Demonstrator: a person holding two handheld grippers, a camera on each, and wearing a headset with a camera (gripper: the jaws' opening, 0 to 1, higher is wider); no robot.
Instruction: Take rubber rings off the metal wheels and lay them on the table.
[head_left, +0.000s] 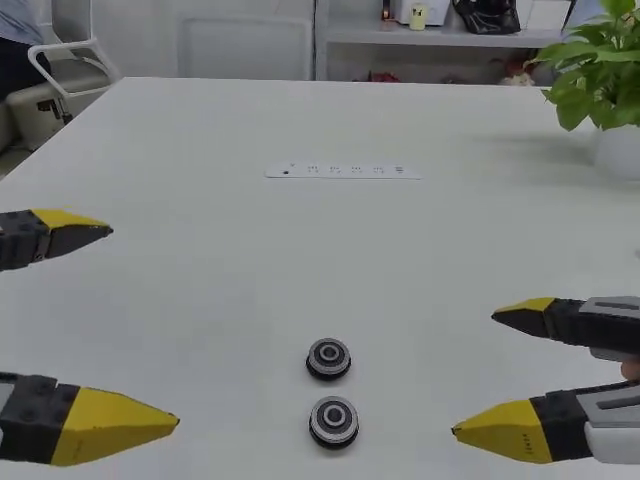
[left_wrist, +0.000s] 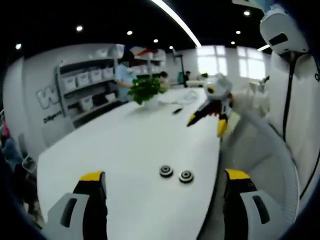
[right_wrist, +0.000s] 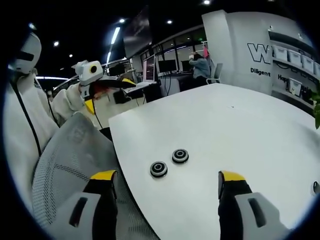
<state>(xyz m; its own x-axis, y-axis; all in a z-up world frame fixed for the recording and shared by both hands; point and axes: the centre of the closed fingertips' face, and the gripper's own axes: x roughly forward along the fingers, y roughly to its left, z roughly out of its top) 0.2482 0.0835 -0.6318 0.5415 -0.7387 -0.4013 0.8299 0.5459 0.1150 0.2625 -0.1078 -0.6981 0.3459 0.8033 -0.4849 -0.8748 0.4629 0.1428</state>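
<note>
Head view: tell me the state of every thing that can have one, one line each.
Near wheel: flat on the table, rubber ring on.
Far wheel: flat on the table, ring on.
Left gripper: jaws open, holding nothing.
Right gripper: jaws open, holding nothing.
Plant: upright at the table's far right.
</note>
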